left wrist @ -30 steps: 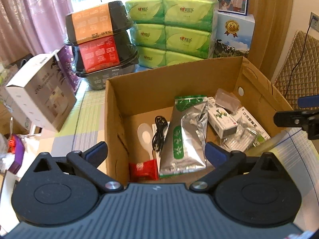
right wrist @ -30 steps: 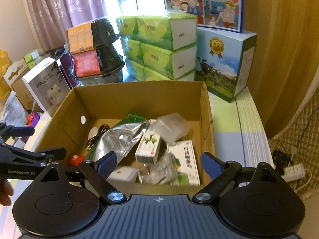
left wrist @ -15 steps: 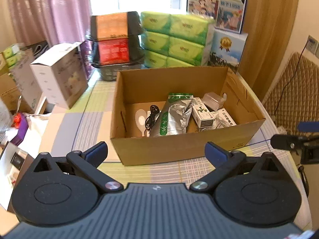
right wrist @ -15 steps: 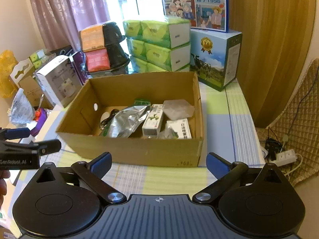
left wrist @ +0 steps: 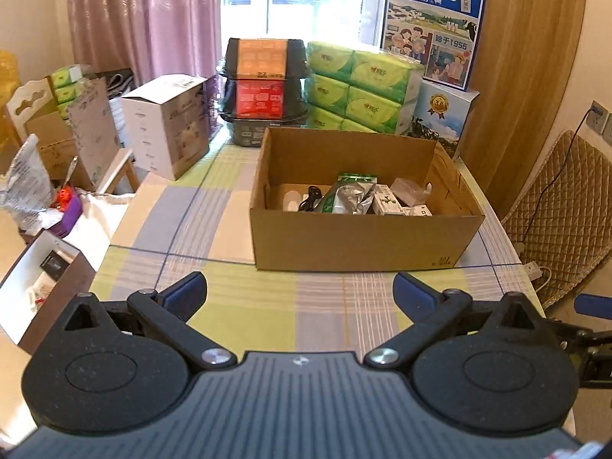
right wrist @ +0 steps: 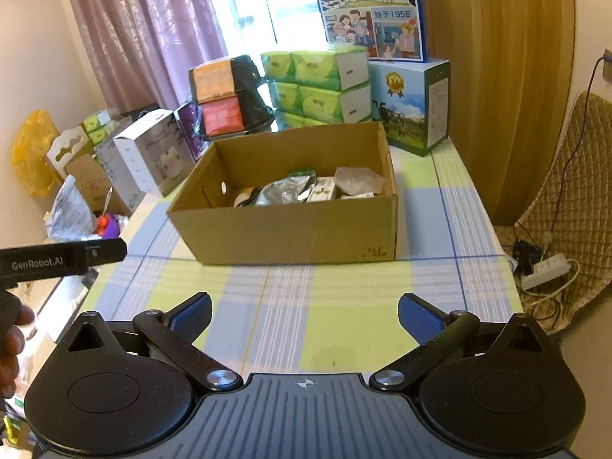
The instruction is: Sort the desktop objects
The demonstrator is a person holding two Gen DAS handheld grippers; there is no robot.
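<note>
Both grippers are being held wide apart over the checked desk (left wrist: pixel 267 306), nothing pinched: left gripper (left wrist: pixel 300 290), right gripper (right wrist: pixel 304 311). The box (left wrist: pixel 359 241) is sitting well ahead of them, mid-desk, with the sorted stuff being kept inside: a foil pouch (left wrist: pixel 350 199), a black cable (left wrist: pixel 311 202), small cartons (left wrist: pixel 386 202). Tissue packs (left wrist: pixel 363 88) are being stacked behind it.

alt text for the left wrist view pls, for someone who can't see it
An open brown cardboard box sits on a green, blue and cream checked tablecloth, holding a silver foil pouch, a black cable and small white cartons. The open, empty left tongs frame the foreground. Green tissue packs and stacked boxes stand behind.
</note>
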